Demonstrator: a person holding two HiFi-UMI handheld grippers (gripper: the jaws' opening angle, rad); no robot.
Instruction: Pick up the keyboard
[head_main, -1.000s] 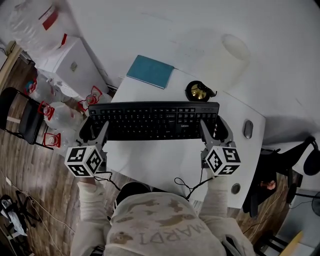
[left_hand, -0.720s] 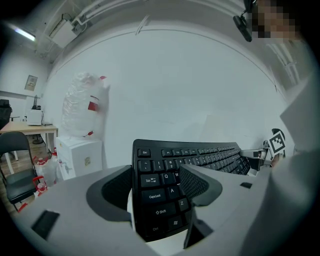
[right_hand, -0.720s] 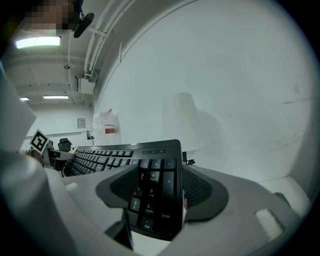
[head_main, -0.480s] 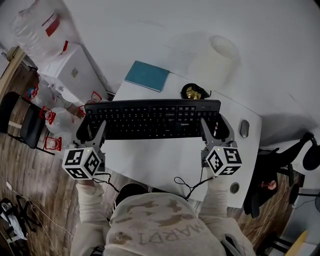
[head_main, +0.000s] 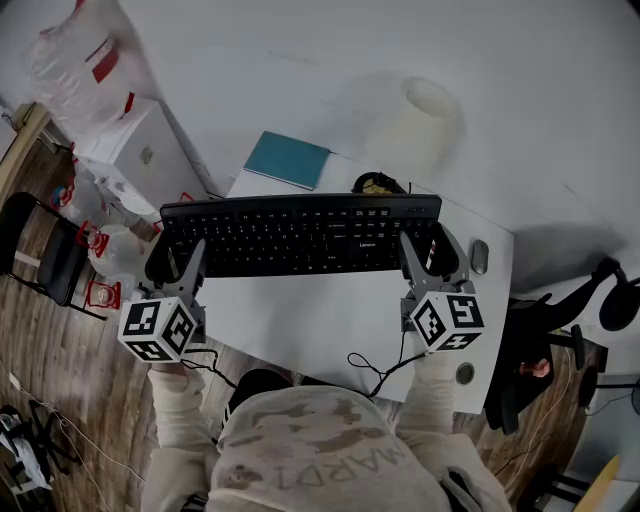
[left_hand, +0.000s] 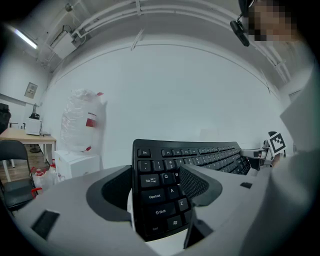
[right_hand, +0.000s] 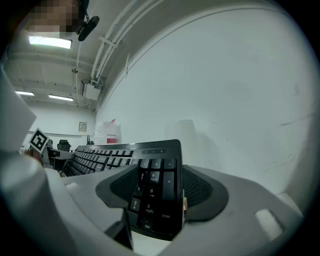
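On our left, the left tongs (head_main: 178, 262) are clenched on the left end of the keyboard (head_main: 300, 235). In the left gripper view that end sits between the pads of these tongs (left_hand: 155, 186), and the inner pad lies over the letter keys beside Caps Lock and Shift.

Between the two tongs the keyboard spans level, held at both ends. Over the last second it has grown wider in the head view. Its far edge has crept over the round gold-topped object (head_main: 378, 184) beyond the right tongs, so less of that object shows now. The teal notebook (head_main: 288, 160), beyond and between the tongs, stays uncovered. Bare tabletop (head_main: 320, 320) shows on our side of the tongs. We take all this to mean the keyboard has come up off the tabletop and is rising towards us.

On our right, the right tongs (head_main: 430, 258) are clenched on the number-pad end. In the right gripper view the pads of these tongs (right_hand: 155, 189) close on either side of that key block, with pale tabletop showing beneath it. The mouse (head_main: 479, 256) lies just outside the right tongs, untouched.

In our judgement the pick-up is all but done, and what remains is keeping both grips even so the keyboard does not tilt.
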